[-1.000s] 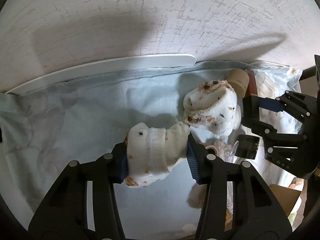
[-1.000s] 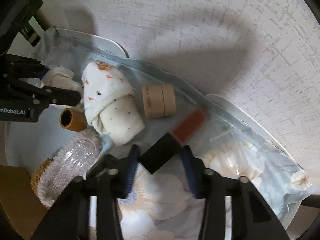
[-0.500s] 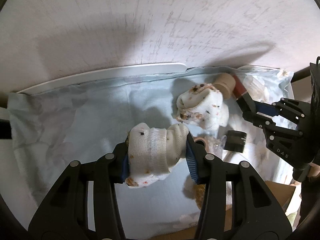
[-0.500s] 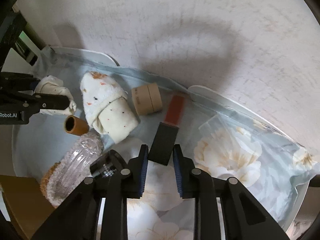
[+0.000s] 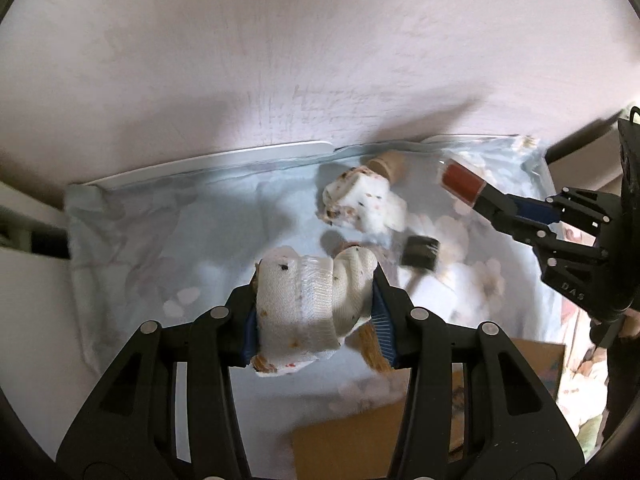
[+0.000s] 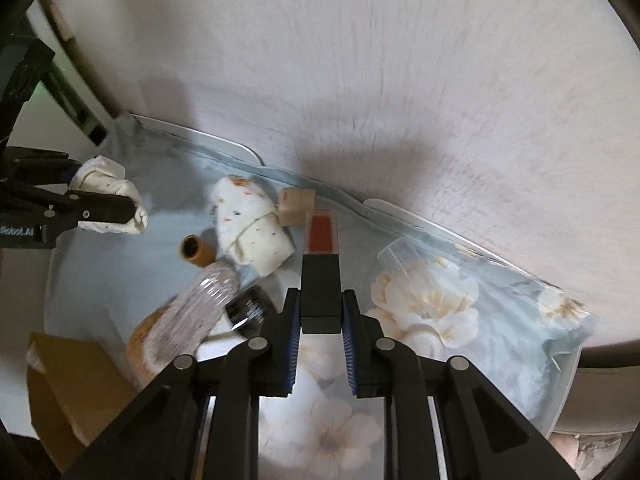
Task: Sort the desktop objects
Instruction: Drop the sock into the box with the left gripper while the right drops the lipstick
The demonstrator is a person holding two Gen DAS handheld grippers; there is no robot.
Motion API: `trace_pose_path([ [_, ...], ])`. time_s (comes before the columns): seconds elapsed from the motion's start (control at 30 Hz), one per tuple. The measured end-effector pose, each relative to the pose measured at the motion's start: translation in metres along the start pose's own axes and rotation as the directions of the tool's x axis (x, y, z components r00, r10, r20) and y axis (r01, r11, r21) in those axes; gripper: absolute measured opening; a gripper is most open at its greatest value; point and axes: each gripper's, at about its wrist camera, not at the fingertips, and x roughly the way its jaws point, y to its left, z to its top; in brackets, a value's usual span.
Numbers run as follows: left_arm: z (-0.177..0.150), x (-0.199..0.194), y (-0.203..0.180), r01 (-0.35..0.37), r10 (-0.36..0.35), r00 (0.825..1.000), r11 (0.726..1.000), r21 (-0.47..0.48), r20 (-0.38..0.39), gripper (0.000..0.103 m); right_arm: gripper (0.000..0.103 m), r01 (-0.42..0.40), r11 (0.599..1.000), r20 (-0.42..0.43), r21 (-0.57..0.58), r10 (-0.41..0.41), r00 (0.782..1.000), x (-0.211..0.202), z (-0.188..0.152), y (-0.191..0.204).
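While left hand-held gripper clamps a sock, right hand-held gripper grips probably a lipstick pointing forward.

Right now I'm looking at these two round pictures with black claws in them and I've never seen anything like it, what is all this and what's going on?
There is no robot here. A person holds a two-finger clamp in each hand, and each clamp carries a wide-angle camera that looks out along its fingers, hence the round, bent pictures.

One picture is from the left gripper, which is shut on a white speckled sock. The other is from the right gripper, shut on the black end of a clear tube with red inside.

Each clamp also shows at the edge of the other's picture.

Below lies a pale blue flowered cloth. On it are a second rolled sock, a tan cylinder, a small brown tube, a clear plastic bottle and a black cap. A cardboard box sits at the near edge.
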Motion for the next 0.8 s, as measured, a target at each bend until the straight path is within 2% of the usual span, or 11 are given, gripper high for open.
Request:
trace_pose_path([
  [0.03,0.000,0.004,-0.009,0.000,0.000,1.000,1.000,0.005,0.007,0.042,0.018,-0.004,1.000,0.008,-0.006,0.004,1.000,-0.014,-0.006,-0.003],
  [0.13,-0.015,-0.030,-0.016,0.007,-0.008,0.999,1.000,0.030,0.038,0.042,0.018,-0.021,0.999,0.030,-0.024,0.022,0.999,-0.040,-0.011,-0.001],
  [0.37,-0.060,-0.088,-0.059,-0.004,-0.006,0.997,0.992,0.128,0.082,0.042,0.018,-0.072,0.994,0.067,-0.080,0.077,0.995,-0.116,-0.048,0.024],
  [0.47,-0.081,-0.106,-0.070,0.012,-0.024,0.997,0.989,0.149,0.079,0.042,0.018,-0.097,0.988,0.077,-0.119,0.107,0.991,-0.129,-0.063,0.046],
  [0.63,-0.121,-0.107,-0.087,0.024,-0.032,0.998,0.984,0.176,0.046,0.042,0.018,-0.138,0.976,0.075,-0.167,0.152,0.985,-0.145,-0.093,0.074],
  [0.8,-0.169,-0.073,-0.100,0.064,-0.054,0.997,0.984,0.168,-0.060,0.042,0.018,-0.178,0.959,0.030,-0.221,0.189,0.982,-0.148,-0.127,0.101],
])
